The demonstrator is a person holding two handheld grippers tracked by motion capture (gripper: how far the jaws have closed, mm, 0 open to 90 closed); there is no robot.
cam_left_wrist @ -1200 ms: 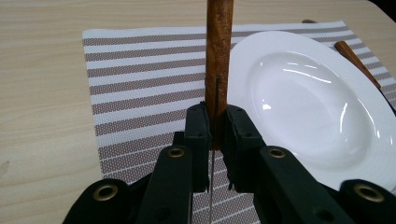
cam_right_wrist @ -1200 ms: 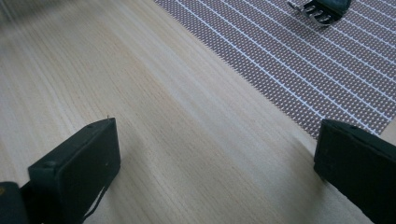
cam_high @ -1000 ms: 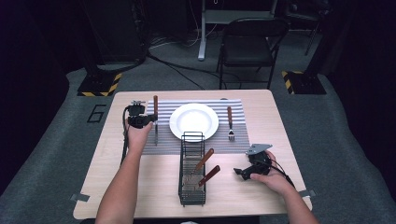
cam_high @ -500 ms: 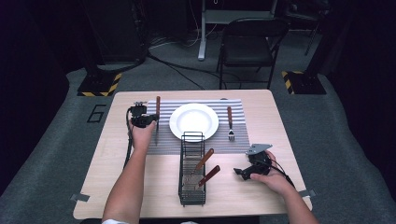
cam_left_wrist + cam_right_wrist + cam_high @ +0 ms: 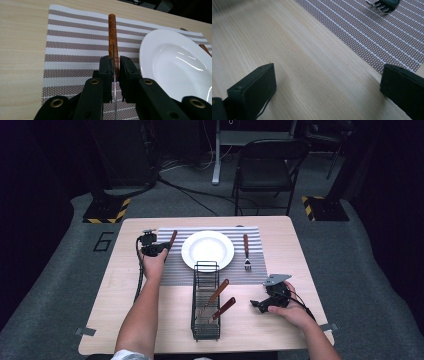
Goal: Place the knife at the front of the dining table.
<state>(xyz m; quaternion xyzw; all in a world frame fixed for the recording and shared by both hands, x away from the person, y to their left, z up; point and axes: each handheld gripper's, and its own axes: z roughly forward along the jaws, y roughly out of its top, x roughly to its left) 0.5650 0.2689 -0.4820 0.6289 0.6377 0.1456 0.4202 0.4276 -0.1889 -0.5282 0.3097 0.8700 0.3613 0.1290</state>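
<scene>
Here, a person is sitting at a wooden table (image 5: 125,320), laying what looks like a place setting, with a gripper in each hand. A white plate (image 5: 207,250) is sitting in the middle of a striped mat (image 5: 175,270). The left gripper (image 5: 114,65) is reaching over the mat's left part, its jaws pinching a knife (image 5: 112,37) close to where the thin blade meets the brown wooden handle. The blade is running edge-up back between the jaws while the handle is pointing away, just beside the plate's left rim; whether the handle is touching the mat is not clear. That position suggests the knife is being set beside the plate. On the plate's other side a fork (image 5: 246,251) is lying on the mat, tines toward the person, mirroring the knife's spot. A black wire rack (image 5: 206,302) is standing in front of the plate, two more wooden-handled utensils (image 5: 220,300) leaning in it, probably waiting their turn. The right gripper (image 5: 327,85) is resting low over bare wood near the mat's near right corner, jaws spread wide and holding nothing, seemingly kept clear
</scene>
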